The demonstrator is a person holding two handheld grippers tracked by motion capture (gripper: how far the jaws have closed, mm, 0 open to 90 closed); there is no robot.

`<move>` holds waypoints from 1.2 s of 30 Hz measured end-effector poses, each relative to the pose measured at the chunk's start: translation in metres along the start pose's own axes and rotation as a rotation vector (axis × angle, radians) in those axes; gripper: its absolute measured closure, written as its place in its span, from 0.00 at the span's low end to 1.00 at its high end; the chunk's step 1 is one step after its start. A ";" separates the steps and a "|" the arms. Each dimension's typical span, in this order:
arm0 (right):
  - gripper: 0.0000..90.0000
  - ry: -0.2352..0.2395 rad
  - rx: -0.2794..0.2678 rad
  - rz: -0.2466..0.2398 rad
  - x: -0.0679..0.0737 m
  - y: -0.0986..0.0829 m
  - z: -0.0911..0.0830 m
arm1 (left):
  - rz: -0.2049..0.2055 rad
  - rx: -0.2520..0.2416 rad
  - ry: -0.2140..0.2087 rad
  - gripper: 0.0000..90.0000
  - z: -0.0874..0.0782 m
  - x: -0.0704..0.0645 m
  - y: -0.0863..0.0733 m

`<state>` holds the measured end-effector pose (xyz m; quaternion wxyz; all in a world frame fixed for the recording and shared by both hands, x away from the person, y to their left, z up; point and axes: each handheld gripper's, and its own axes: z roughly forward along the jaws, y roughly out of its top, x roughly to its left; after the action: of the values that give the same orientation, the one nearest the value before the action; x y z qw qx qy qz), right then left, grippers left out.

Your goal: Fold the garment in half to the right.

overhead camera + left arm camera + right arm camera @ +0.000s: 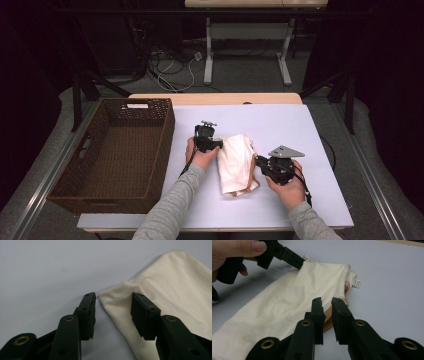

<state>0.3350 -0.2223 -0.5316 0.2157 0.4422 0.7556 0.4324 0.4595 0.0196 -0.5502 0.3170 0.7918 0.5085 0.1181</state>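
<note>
- The jaws of the left gripper (113,315) stand wide apart and hold nothing; a corner of the folded cream cotton cloth (160,302) lies between them on the desk, its tip close to the left-hand pad, the cloth spreading away toward two o'clock in the left gripper view.
- The jaws of the right gripper (327,315) are nearly closed, a thin gap left between the pads. In the right gripper view the cloth's edge, with a tan underlayer showing, sits just under and behind them; whether they pinch any fabric I cannot tell.
- In the high view the cloth (236,162) lies between the two grippers, its long axis running roughly from twelve to six o'clock, slightly tilted. The left gripper (214,145) is at the cloth's ten o'clock corner, the right gripper (260,162) at its three o'clock edge, both touching or just beside it.
- The coming move likely turns on the left corner: it already lies inside the open jaws, so closing there would take it.
- The fabric looks soft, matte and lightly creased, with a small white label (356,283) at one seam.
- The desk (280,125) has a smooth pale lavender top.
- A dark brown woven wicker basket (165,145), rectangular with a handle slot, stands at nine o'clock from the cloth, near the left gripper.
</note>
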 end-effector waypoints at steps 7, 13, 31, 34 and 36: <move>0.89 0.001 -0.006 0.001 0.000 -0.001 0.001 | 0.026 0.007 -0.013 0.78 0.001 -0.006 0.000; 0.88 -0.004 0.004 0.003 -0.001 -0.001 0.001 | 0.027 0.005 -0.053 0.91 0.002 -0.006 0.001; 0.68 0.004 -0.020 -0.057 0.003 -0.001 0.004 | 0.026 0.035 -0.068 0.95 -0.013 0.006 0.010; 0.66 0.012 -0.030 -0.073 0.005 -0.001 0.005 | 0.032 0.024 -0.061 0.95 -0.019 0.006 0.014; 0.64 0.017 -0.019 -0.084 0.006 -0.001 0.005 | 0.047 0.026 -0.057 0.95 -0.022 0.006 0.018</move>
<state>0.3346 -0.2150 -0.5350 0.2314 0.4045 0.7711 0.4339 0.4639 0.0288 -0.5226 0.3180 0.8107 0.4821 0.0962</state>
